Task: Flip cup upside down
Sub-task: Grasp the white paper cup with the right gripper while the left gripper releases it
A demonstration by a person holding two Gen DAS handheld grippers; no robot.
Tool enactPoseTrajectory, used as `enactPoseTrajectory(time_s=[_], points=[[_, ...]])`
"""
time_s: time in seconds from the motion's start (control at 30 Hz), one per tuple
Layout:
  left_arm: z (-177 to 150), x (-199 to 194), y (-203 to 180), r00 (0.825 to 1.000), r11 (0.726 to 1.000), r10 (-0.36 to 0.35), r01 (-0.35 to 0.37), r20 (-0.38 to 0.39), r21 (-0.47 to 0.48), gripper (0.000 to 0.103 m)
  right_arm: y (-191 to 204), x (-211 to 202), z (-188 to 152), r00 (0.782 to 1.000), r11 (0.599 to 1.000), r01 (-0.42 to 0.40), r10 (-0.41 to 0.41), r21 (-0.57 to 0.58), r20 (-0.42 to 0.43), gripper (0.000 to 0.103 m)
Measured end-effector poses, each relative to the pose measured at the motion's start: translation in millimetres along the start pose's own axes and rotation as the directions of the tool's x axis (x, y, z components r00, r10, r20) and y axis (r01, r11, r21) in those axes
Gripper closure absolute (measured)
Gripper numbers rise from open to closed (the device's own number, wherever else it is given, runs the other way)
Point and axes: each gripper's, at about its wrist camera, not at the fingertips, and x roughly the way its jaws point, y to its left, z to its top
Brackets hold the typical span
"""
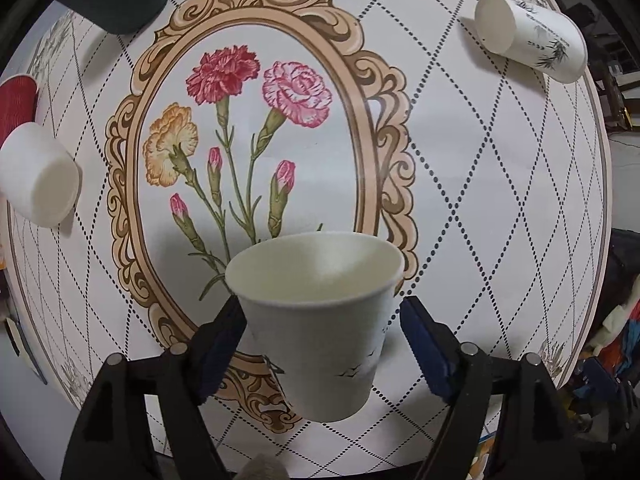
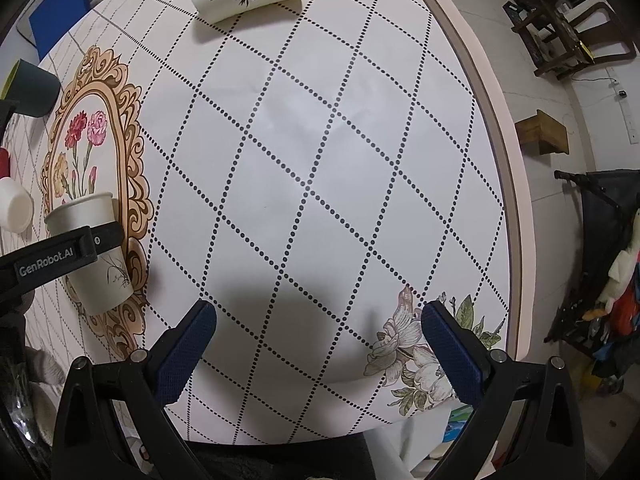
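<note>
Red cup (image 1: 16, 104) cut off at edge

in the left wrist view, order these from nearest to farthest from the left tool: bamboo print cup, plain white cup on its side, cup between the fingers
1. Upright paper cup, between the left tool fingers.
2. Plain white cup, lying at the left edge.
3. Bamboo print cup, lying at the far right corner.

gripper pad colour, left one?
Dark blue textured pads on black arms; clearest in the left wrist view.
</note>
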Motion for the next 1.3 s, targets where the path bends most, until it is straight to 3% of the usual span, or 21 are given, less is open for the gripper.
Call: enactPoseTrajectory(time_s=[0.2,0.33,0.47,0.6,0.73,0.9,1.07,1.13,1.2,1.23,1.3], points=[[-4,-20,-1,1.0,1.0,-0.019,0.019,0.02,-0.003,0.018,-3,2,3,1.0,1.0,-0.004,0.004,0.001,0.004,0.0],[-17,-58,1,0.996,0.999,-0.033,0.034,0.082,-0.009,0.018,-1,-6,-1,1.0,1.0,-0.021,0.021,0.002,0.018,0.0],[-46,-105,18,0.98,0.999,0.02,-0.012,0.196,-0.038,0.018,5,-21,-6,0.998,0.998,-0.05,0.051,-0.022,0.047,0.0],[-78,-122,55,0.964,0.991,0.098,-0.07,0.247,-0.118,0.018,27,-36,-17,0.993,0.993,-0.082,0.089,-0.08,0.08,0.0],[-110,-119,89,0.957,0.973,0.152,-0.102,0.245,-0.206,0.018,55,-42,-31,0.987,0.98,-0.125,0.139,-0.152,0.086,0.0],[-132,-102,128,0.965,0.956,0.169,-0.111,0.202,-0.272,0.018,95,-35,-50,0.988,0.964,-0.121,0.14,-0.236,0.066,0.0],[-132,-71,161,0.976,0.95,0.147,-0.095,0.157,-0.298,0.018,135,-32,-56,0.995,0.938,-0.041,0.071,-0.345,0.073,0.0],[-130,-58,172,0.982,0.95,0.12,-0.072,0.145,-0.303,0.018,152,-33,-55,0.995,0.899,0.046,-0.002,-0.436,0.1,0.0],[-127,-46,177,0.985,0.952,0.1,-0.055,0.14,-0.3,0.018,167,-36,-57,0.986,0.83,0.147,-0.08,-0.538,0.146,0.0],[-126,-42,179,0.986,0.953,0.092,-0.046,0.142,-0.298,0.018,176,-38,-58,0.975,0.769,0.213,-0.122,-0.603,0.189,0.0],[-122,-32,180,0.987,0.956,0.085,-0.041,0.14,-0.289,0.018,195,-39,-65,0.939,0.598,0.342,-0.196,-0.725,0.282,0.0]])
